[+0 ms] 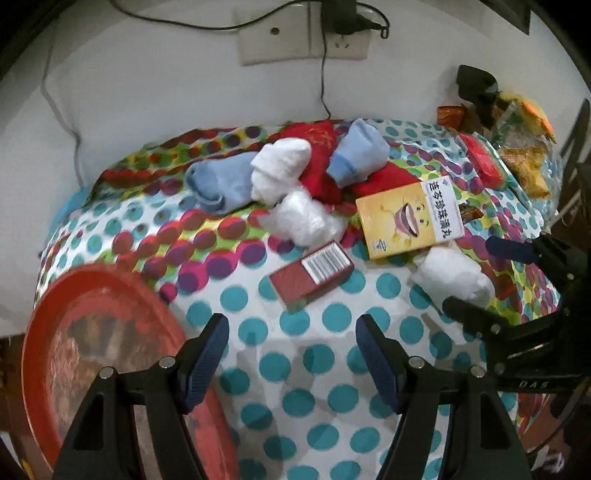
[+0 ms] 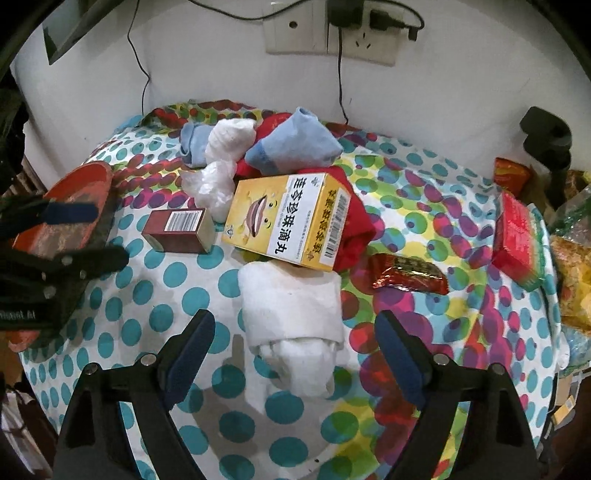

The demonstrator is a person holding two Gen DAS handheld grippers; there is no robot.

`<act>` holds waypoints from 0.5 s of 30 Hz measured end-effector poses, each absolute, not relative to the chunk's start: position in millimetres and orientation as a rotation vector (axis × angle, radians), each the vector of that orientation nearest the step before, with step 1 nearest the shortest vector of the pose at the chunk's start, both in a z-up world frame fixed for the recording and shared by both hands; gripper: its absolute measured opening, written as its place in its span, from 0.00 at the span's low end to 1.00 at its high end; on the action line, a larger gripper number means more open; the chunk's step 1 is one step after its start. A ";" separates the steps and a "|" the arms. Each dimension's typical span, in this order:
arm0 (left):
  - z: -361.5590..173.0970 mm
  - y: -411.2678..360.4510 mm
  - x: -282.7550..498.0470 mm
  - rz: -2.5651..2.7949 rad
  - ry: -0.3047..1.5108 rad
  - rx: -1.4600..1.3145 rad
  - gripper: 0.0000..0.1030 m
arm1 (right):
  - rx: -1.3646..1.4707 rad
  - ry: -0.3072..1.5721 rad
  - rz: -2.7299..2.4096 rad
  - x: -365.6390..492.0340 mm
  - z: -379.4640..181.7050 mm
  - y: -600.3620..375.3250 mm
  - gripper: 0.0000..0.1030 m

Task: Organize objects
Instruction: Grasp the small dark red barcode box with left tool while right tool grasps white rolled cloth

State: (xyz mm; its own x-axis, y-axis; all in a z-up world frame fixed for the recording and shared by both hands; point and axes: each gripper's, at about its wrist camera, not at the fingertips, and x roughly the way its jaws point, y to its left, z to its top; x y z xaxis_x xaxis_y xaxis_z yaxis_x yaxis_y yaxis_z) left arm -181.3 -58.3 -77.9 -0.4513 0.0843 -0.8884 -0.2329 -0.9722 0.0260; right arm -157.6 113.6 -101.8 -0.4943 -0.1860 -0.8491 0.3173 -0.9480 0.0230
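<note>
polka-dot cloth (image 2: 155,291) covers the table against a white wall with a socket plate (image 2: 328,33). both grippers tilt steeply down at it. the right gripper (image 2: 295,349) has its jaws apart on either side of a rolled white sock (image 2: 291,314), pads not touching it. the left gripper (image 1: 291,356) hangs with jaws apart over bare cloth, beside a red plate (image 1: 74,314). a yellow box (image 2: 288,221) and a brown box (image 2: 179,230) lie just beyond.
</note>
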 end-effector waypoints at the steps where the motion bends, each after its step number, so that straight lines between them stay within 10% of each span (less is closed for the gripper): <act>1: -77.8 -57.8 -185.3 2.504 0.234 -1.525 0.71 | 1.386 0.196 -2.482 -158.3 -103.7 113.0 0.84; 15: -118.2 -38.8 -222.5 2.342 0.544 -1.554 0.71 | 1.417 0.194 -2.472 -168.9 -124.0 112.3 0.47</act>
